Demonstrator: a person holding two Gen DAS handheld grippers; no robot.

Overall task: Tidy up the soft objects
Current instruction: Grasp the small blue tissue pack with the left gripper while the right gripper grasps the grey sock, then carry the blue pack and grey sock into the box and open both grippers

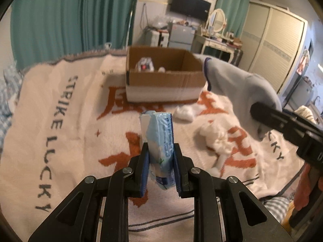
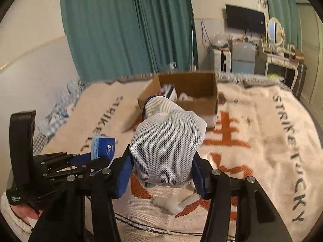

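My left gripper (image 1: 160,151) is shut on a blue-and-white tissue pack (image 1: 159,139), held upright above the blanket. The same pack (image 2: 103,145) and left gripper (image 2: 88,159) show at the lower left of the right wrist view. My right gripper (image 2: 163,161) is shut on a white knitted glove (image 2: 167,143), whose blue-edged cuff points toward the box. In the left wrist view that glove (image 1: 240,84) hangs at the right, off the bed. An open cardboard box (image 1: 163,80) sits further back with a few items inside; the box (image 2: 191,92) lies behind the glove.
White soft pieces (image 1: 214,137) and a small white wad (image 1: 184,114) lie on the cream blanket (image 1: 60,111) with orange characters. White bits (image 2: 171,202) rest below the right gripper. Teal curtains, a dresser and a wardrobe stand beyond the bed.
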